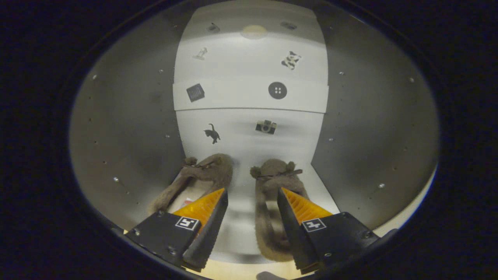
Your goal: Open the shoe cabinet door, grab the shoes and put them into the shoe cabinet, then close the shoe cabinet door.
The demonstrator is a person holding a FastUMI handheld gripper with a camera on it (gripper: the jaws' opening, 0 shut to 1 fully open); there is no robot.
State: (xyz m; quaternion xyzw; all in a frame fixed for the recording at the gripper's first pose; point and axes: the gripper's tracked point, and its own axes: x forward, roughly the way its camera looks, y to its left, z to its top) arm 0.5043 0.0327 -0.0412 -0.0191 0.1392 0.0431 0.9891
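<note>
I look into the open shoe cabinet (128,128), with its grey side walls on both sides and a pale back panel with small stickers. Two brown furry slippers lie on the cabinet floor, toes toward the back. The left slipper (202,175) sits just beyond my left finger. The right slipper (272,186) lies between my fingers and under the right one; its inner rim runs along the gap. My gripper (252,191) is open and low over the floor, and neither finger presses on a slipper.
A white shelf (249,97) crosses the cabinet at mid height, with another level above it. The side walls stand close on either side of the slippers. A wooden front edge (241,270) shows below the fingers.
</note>
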